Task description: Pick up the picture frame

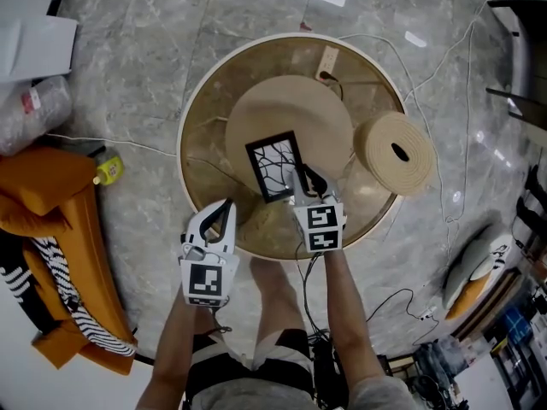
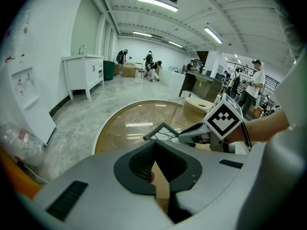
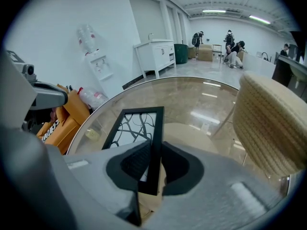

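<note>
The picture frame [image 1: 275, 165], black with a branch pattern on white, rests on a round woven mat [image 1: 291, 109] on the glass table [image 1: 184, 169]. My right gripper [image 1: 305, 178] is at the frame's near right corner. In the right gripper view the frame's [image 3: 132, 128] dark edge runs between the pads of the right gripper [image 3: 154, 169], which press on both sides. My left gripper [image 1: 224, 210] hovers over the table's near left rim, apart from the frame, with its tips together and nothing in them. From the left gripper [image 2: 154, 150] view the frame [image 2: 163, 131] shows tilted beyond it.
A thick woven coil [image 1: 395, 154] lies on the table right of the frame, close to my right gripper [image 3: 271, 123]. A power strip [image 1: 328, 61] and cables sit at the table's far side. An orange seat [image 1: 51, 229] and a yellow bottle [image 1: 108, 170] are on the floor to the left.
</note>
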Available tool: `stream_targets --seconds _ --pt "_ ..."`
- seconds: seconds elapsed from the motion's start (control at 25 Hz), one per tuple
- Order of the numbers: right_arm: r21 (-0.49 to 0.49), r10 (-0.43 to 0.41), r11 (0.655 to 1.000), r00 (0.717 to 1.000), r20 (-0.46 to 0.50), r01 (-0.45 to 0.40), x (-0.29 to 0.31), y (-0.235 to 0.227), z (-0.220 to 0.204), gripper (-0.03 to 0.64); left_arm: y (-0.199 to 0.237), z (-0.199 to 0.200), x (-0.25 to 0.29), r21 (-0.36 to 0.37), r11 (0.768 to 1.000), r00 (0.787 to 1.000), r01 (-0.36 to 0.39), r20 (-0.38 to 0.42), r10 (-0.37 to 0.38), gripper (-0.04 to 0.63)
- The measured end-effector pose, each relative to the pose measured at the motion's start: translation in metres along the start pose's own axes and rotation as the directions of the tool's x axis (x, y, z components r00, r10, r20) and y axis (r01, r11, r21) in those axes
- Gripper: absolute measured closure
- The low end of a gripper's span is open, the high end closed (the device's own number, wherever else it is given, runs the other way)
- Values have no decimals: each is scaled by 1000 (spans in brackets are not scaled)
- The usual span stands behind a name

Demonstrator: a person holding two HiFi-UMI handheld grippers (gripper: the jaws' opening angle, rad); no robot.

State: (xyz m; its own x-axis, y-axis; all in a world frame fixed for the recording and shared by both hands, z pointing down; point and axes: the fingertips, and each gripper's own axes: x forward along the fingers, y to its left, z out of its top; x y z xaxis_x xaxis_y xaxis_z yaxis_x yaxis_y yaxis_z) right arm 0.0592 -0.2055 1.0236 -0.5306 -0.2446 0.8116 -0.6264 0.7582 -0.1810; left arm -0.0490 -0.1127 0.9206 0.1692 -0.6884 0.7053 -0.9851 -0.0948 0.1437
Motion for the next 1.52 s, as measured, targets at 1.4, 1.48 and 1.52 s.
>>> stream_targets --seconds 1.4,1.48,1.52 --pt "96 -168 985 931 323 145 -235 33 202 552 11 220 -164 120 991 970 -52 243 21 578" --pt "99 -184 982 917 353 160 -262 41 221 552 10 241 -182 133 990 963 -47 270 9 578" --pt "100 -193 981 910 368 167 -276 44 230 552 8 251 -191 141 989 959 -44 282 3 578"
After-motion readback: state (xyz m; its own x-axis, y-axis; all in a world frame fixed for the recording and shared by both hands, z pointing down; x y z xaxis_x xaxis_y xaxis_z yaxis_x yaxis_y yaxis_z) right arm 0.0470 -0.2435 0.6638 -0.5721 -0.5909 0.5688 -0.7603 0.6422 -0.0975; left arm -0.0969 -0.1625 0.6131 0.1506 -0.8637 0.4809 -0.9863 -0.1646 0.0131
